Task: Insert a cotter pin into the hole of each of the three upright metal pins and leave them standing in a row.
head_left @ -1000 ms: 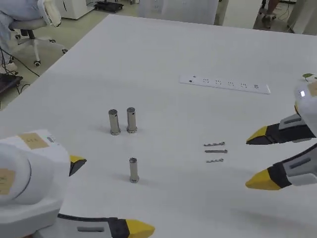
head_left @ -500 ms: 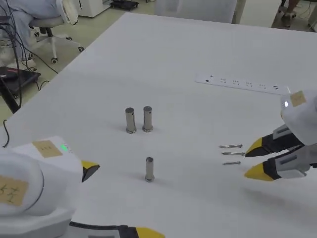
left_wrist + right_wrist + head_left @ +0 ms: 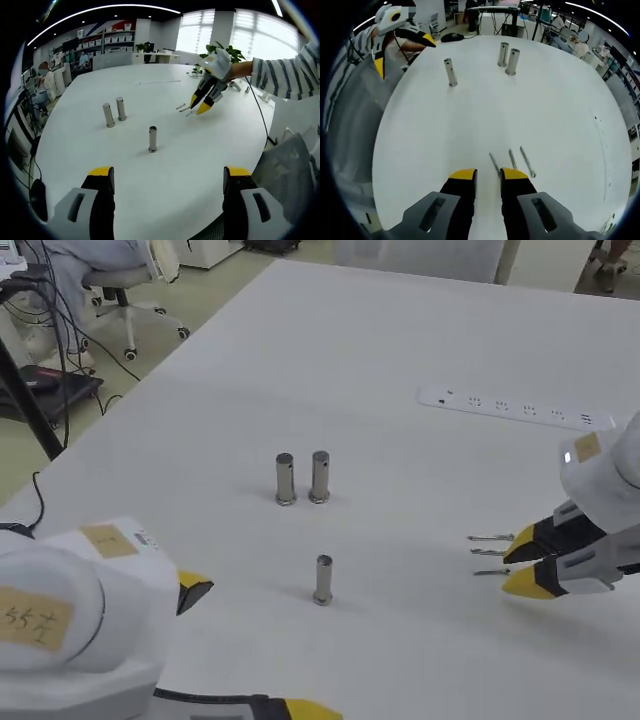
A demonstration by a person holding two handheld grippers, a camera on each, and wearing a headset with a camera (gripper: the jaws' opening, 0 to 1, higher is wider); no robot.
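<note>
The white table (image 3: 400,360) carries everything. At its near left edge the left gripper (image 3: 168,175) hangs with its yellow-tipped jaws spread wide, holding nothing. On the right, the right gripper (image 3: 512,570) is low over the table with its jaws drawn almost together, a narrow gap between the tips and nothing clamped. The tips sit right at the ends of the cotter pins, and I cannot tell if they touch. A white power strip (image 3: 515,408) lies far right. Three metal pins stand upright, long axes vertical: two (image 3: 285,478) (image 3: 319,476) side by side mid-table, and a third (image 3: 323,580) nearer, apart from them. Three cotter pins (image 3: 489,553) lie flat, parallel, running left to right.
</note>
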